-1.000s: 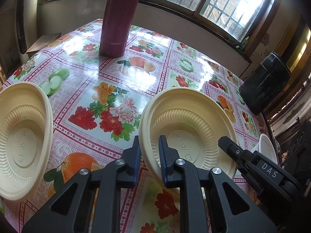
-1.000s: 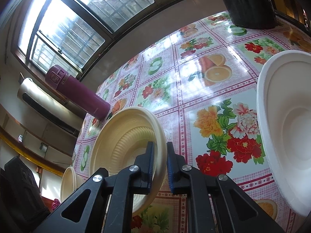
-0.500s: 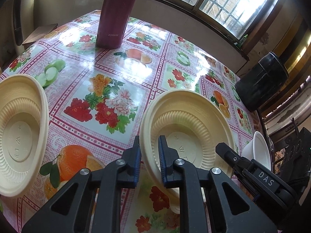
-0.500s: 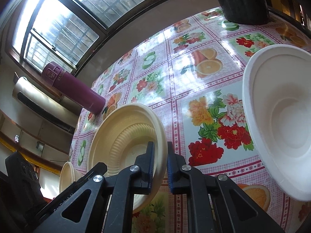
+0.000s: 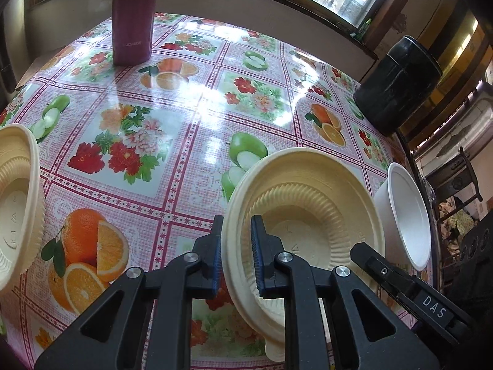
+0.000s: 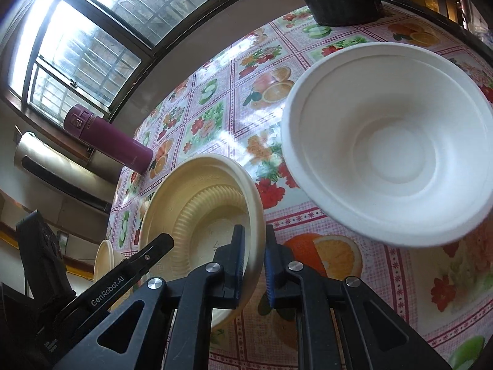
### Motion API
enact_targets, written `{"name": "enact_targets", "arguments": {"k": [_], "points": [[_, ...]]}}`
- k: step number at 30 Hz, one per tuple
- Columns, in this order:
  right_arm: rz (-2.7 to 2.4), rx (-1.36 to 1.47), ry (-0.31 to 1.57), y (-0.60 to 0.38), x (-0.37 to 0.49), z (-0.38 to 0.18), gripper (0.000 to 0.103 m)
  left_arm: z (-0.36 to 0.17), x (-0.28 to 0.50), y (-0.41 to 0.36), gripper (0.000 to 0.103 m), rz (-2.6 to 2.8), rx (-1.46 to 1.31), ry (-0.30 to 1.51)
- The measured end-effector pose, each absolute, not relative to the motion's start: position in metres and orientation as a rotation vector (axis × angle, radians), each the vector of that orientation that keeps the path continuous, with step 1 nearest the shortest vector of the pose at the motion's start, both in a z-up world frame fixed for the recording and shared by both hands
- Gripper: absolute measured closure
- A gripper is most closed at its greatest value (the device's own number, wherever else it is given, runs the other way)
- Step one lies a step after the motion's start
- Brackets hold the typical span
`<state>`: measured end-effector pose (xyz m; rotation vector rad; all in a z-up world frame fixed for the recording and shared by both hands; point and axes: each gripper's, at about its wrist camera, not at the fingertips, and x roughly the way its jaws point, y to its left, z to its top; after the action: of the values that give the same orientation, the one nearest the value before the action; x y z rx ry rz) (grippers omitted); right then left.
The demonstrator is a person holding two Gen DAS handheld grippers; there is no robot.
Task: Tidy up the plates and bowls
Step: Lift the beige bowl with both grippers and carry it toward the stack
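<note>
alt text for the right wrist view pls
The right gripper is shut on the rim of a cream plate, held above a floral tablecloth. A white bowl sits to its right, a maroon flask beyond.

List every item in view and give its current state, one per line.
Left gripper: shut on the cream plate's rim.
Right gripper: shut on the opposite rim.
Cream plate: held tilted over the table by both grippers.
Second cream plate: lying at the table's left.
White bowl: empty, unheld.
Maroon flask: upright, lid shut.
Black container: standing, untouched.
</note>
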<state>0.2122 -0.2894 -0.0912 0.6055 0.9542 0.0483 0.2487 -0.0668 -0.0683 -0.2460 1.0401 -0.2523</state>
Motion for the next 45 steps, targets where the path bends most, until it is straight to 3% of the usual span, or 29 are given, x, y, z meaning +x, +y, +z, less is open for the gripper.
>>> {"name": "enact_targets", "arguments": {"k": [20,45], "points": [[0.062,0.697,0.906,-0.349,0.122,-0.092,0.092,-0.076,0.177,-0.112,0.089,-0.469,-0.145,1.112],[0.152,0.639,0.957,-0.296,0.069,-0.096,0.092,-0.072,0.087,-0.077,0.086,-0.422,-0.020,1.095]]}}
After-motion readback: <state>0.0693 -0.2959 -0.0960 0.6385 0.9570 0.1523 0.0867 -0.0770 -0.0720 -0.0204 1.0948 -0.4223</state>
